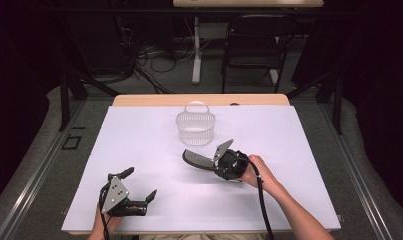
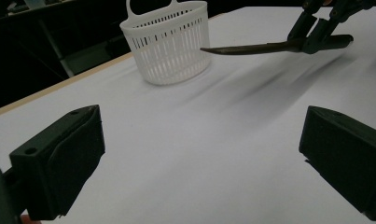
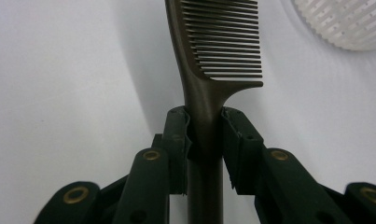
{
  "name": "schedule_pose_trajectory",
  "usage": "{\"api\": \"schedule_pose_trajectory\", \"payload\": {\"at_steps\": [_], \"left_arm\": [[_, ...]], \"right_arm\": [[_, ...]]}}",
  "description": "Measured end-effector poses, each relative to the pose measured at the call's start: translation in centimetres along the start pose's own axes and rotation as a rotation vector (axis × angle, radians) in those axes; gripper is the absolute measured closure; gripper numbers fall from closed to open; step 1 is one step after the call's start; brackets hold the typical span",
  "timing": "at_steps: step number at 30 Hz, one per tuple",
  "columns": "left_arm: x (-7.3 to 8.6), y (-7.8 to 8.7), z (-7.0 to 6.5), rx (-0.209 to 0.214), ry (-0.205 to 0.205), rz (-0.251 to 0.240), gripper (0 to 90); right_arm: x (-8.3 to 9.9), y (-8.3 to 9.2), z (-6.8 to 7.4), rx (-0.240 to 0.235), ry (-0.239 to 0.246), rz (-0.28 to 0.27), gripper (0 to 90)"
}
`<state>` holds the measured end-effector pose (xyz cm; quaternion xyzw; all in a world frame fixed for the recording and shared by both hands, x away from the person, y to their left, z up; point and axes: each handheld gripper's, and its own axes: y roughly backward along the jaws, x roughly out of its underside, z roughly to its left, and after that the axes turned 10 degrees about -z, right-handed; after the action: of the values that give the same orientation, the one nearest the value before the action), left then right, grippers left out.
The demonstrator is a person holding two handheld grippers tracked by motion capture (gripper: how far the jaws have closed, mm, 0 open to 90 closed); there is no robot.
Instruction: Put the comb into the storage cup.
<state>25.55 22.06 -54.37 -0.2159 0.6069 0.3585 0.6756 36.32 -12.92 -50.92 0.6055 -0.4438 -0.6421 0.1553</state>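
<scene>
Item 1, comb (image 3: 209,70): dark brown, with a long handle. It sits in my right tongs (image 3: 205,140), whose two jaws pinch the handle just below the toothed part, one pad on each side. In the right gripper view the teeth run out ahead of the jaws and point to the picture's right; the handle passes back between the jaws and out at the bottom edge. In the high view the comb (image 1: 196,159) sticks out leftward from my right tongs (image 1: 224,162), clear of the table, its far end just short of the basket. In the left gripper view the comb (image 2: 251,46) lies nearly level in the air, its tip close beside the basket wall; I cannot tell whether they touch.

Item 2, basket (image 1: 195,127): white, slotted wall, looped handle, upright on the table (image 1: 139,150) toward the far edge. It is near the comb's tip and well apart from my left tongs.

Item 3, left tongs (image 1: 139,187): spread wide, nothing between the jaws, low at the near left part of the table. The comb lies well off from them, ahead and to the right.

Item 4, right hand (image 1: 254,172): wrapped around the body of the right tongs.
</scene>
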Motion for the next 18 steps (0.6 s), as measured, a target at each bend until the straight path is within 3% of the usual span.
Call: {"api": "schedule_pose_trajectory", "payload": {"at_steps": [8,18], "left_arm": [[0.0,0.0,0.1,-0.001,0.008,-0.002,0.4],[0.1,0.1,0.2,-0.003,0.011,0.002,0.2]], "right_arm": [[-0.2,1.1,0.4,0.024,0.024,-0.069,72.4],[0.1,1.7,0.5,0.020,-0.008,-0.128,72.5]]}}
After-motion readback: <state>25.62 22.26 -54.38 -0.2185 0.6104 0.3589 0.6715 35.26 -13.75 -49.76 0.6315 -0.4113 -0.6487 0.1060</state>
